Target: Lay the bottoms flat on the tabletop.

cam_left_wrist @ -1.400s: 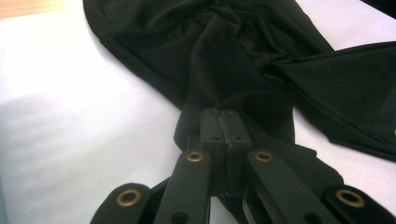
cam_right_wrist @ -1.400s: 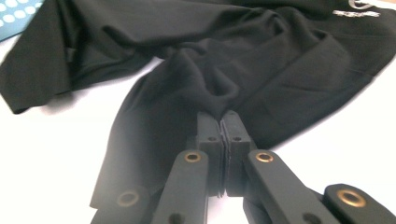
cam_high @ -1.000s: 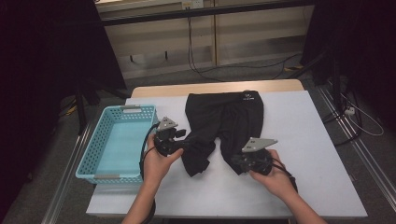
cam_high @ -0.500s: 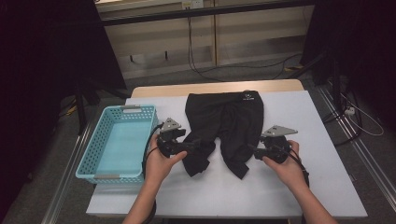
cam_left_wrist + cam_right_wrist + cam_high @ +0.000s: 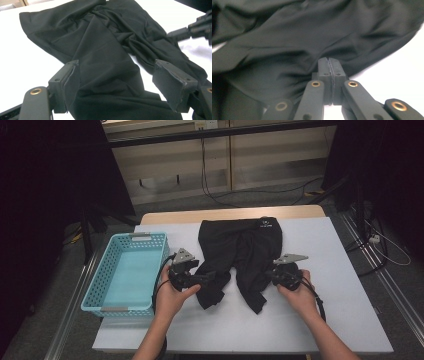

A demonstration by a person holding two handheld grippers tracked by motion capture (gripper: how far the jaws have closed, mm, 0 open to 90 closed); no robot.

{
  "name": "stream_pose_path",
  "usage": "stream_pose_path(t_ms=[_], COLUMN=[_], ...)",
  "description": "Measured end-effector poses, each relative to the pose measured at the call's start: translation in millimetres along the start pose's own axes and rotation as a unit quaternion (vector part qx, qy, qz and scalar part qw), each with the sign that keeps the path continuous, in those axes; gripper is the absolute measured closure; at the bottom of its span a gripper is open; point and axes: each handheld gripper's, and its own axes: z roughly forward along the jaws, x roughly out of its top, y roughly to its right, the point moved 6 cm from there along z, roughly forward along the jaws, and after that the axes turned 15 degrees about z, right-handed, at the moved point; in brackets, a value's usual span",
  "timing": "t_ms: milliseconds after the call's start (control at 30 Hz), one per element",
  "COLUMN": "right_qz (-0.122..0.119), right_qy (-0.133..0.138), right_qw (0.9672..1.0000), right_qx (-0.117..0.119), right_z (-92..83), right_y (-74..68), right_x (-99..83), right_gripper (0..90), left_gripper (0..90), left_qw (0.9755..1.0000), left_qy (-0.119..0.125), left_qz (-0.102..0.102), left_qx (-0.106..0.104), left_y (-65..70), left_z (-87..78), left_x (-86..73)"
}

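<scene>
My left tongs (image 5: 120, 82) stand open over a leg of the shorts (image 5: 240, 255) at centre frame. My right tongs (image 5: 329, 65), just closing, pinch the other leg's edge.

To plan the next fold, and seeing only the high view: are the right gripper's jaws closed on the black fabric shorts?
Observer: Yes. In the right gripper view, the right gripper has its pads pressed together, and the black fabric shorts pucker at their tips, so it seems to pinch the edge.
Operator: And the left gripper?
Observer: The left gripper is open. Its jaws have just been opening, and one leg of the shorts lies between the spread pads, not clamped.
</scene>
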Motion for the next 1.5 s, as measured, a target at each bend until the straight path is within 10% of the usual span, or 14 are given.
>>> stream_pose_path(t_ms=[300,533,867,1133,1267,1500], right_qz=[0.034,0.028,-0.016,-0.103,-0.145,-0.119], right_qy=[0.059,0.056,0.037,-0.018,-0.057,-0.052], right_qw=[0.9949,0.9938,0.9990,0.9918,0.9870,0.9912], right_qx=[-0.074,-0.092,-0.017,0.074,0.038,0.026], right_z=[-25.0,-23.0,-30.8,-26.4,-7.4,3.0], right_y=[60.4,71.8,23.9,-50.8,-63.2,-48.9], right_x=[20.9,17.9,7.3,-16.9,-33.6,-25.4], right_gripper=[90.0,88.7,54.4,64.6,63.6,87.1], left_gripper=[22.9,22.7,21.9,21.8,21.8,22.0], left_qw=[1.0000,0.9999,0.9996,0.9994,0.9994,0.9996], left_qy=[0.000,0.003,0.002,0.006,0.004,0.006], left_qz=[0.003,0.003,0.011,0.014,0.013,0.011], left_qx=[-0.008,-0.013,-0.025,-0.030,-0.033,-0.025], left_y=[5.1,7.3,11.8,14.8,15.5,11.3], left_z=[1.9,3.1,9.0,13.3,13.4,10.1], left_x=[0.3,1.2,4.7,10.3,10.0,8.5])
